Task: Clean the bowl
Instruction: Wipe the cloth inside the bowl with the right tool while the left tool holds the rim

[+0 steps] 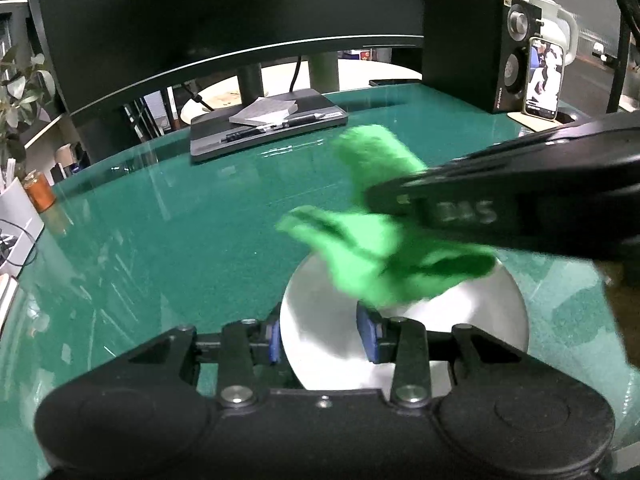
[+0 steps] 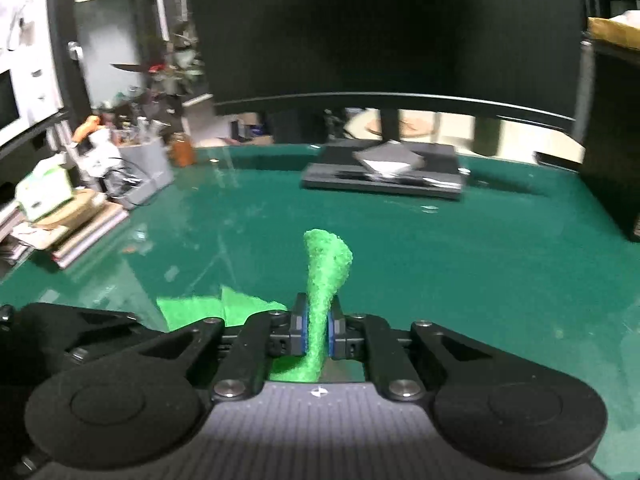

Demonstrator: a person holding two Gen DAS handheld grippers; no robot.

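Left gripper [image 1: 324, 336] pinches the rigid, slippery bowl [image 1: 404, 320] rim, lower centre; right gripper [image 2: 316, 334] clamps the soft, light cloth [image 2: 326, 268] mid-fold.

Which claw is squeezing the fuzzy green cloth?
The right claw: its blue pads pinch the green cloth. The left claw grips the white bowl's rim instead.

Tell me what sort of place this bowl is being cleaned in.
Probably an office or home desk rather than a kitchen: a large curved monitor stands over the green table, with a speaker, a propped phone and pens.
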